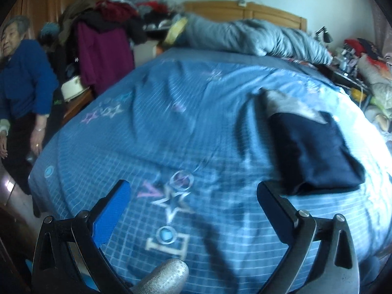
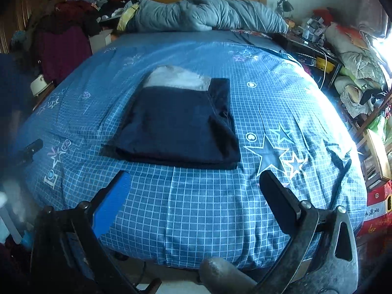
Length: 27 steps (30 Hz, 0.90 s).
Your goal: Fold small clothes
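At the far left of the left wrist view, a person in a blue top (image 1: 22,78) is standing beside the bed, apart from the work. Moving right, the blue checked bedsheet with star prints (image 1: 171,127) is filling the middle of the frame, and the left hand-held gripper (image 1: 193,191) is hovering over it at the lower centre with its jaws spread wide and nothing between them. That view is blurring, so its exact height above the sheet is hard to judge. At the right of the same frame, the dark navy folded garment with a pale grey lining (image 1: 311,147) is lying flat on the sheet, just beyond the gripper's right finger.

In the right wrist view, the navy garment (image 2: 178,125) is sitting in the centre of the frame as a neat rectangle, its grey inner fabric showing along the far edge. The right hand-held gripper (image 2: 194,183) is hanging at the lower centre, just short of the garment's near edge, jaws also wide and empty. The left gripper's tip (image 2: 29,149) is peeking in at the left edge.

Both tools are likely standing open and clear because the fold looks finished, or because one more fold is being lined up; the garment is resting squarely mid-bed, where both sides are reachable. A rumpled grey duvet (image 2: 205,14) is lying along the headboard at the top.
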Each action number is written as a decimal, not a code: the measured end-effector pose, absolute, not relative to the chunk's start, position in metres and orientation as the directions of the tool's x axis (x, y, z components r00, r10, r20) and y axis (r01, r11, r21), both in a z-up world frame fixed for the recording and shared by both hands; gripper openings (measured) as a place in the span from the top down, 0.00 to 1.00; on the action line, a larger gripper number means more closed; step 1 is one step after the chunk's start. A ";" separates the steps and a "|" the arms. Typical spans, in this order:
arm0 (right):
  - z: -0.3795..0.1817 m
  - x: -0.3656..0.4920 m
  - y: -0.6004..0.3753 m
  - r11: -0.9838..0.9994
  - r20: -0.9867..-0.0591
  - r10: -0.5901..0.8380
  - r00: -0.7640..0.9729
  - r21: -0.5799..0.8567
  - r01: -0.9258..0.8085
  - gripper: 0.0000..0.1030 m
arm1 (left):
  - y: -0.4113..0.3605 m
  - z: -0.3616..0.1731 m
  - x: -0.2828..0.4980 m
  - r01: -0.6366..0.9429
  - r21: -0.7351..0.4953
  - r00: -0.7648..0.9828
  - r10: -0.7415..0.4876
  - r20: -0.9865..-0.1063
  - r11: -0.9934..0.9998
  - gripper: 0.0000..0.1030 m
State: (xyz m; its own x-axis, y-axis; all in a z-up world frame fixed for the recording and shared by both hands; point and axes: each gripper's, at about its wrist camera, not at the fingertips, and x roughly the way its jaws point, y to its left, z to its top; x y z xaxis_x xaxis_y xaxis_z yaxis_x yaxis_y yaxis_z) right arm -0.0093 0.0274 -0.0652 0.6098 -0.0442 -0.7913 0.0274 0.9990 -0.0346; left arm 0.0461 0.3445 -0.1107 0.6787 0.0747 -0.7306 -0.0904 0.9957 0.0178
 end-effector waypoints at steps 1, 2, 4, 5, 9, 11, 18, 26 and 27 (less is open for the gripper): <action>-0.070 -0.010 0.029 0.999 -0.801 -0.045 0.597 -0.038 0.024 0.00 | 0.353 -0.119 0.047 -0.109 0.021 0.666 0.088 -0.741 0.994 0.00; -0.074 -0.010 0.030 0.999 -0.812 -0.040 0.582 -0.035 0.020 0.00 | 0.365 -0.128 0.048 -0.131 0.014 0.651 0.096 -0.753 0.991 0.00; -0.083 -0.011 0.035 1.000 -0.831 -0.028 0.555 -0.025 0.015 0.00 | 0.380 -0.140 0.048 -0.160 0.002 0.635 0.104 -0.765 0.987 0.00; -0.087 -0.012 0.037 1.000 -0.838 -0.027 0.545 -0.023 0.013 0.00 | 0.388 -0.147 0.048 -0.176 0.000 0.627 0.112 -0.771 0.984 0.00; -0.097 -0.010 0.049 1.000 -0.858 -0.012 0.513 -0.018 -0.006 0.00 | 0.411 -0.172 0.047 -0.214 -0.012 0.587 0.119 -0.801 0.977 0.00; -0.101 -0.009 0.054 1.000 -0.863 -0.006 0.505 -0.014 -0.012 0.00 | 0.414 -0.179 0.045 -0.222 -0.016 0.577 0.118 -0.808 0.975 0.00; -0.108 -0.002 0.068 0.999 -0.873 -0.004 0.488 -0.023 -0.032 0.00 | 0.421 -0.202 0.047 -0.218 -0.035 0.536 0.090 -0.840 0.975 0.00; -0.114 0.006 0.076 0.999 -0.886 -0.008 0.463 -0.027 -0.035 0.00 | 0.438 -0.224 0.045 -0.255 -0.084 0.485 0.053 -0.873 0.963 0.00; -0.116 0.007 0.077 0.999 -0.887 -0.010 0.461 -0.030 -0.037 0.00 | 0.438 -0.225 0.045 -0.256 -0.086 0.488 0.052 -0.871 0.963 0.00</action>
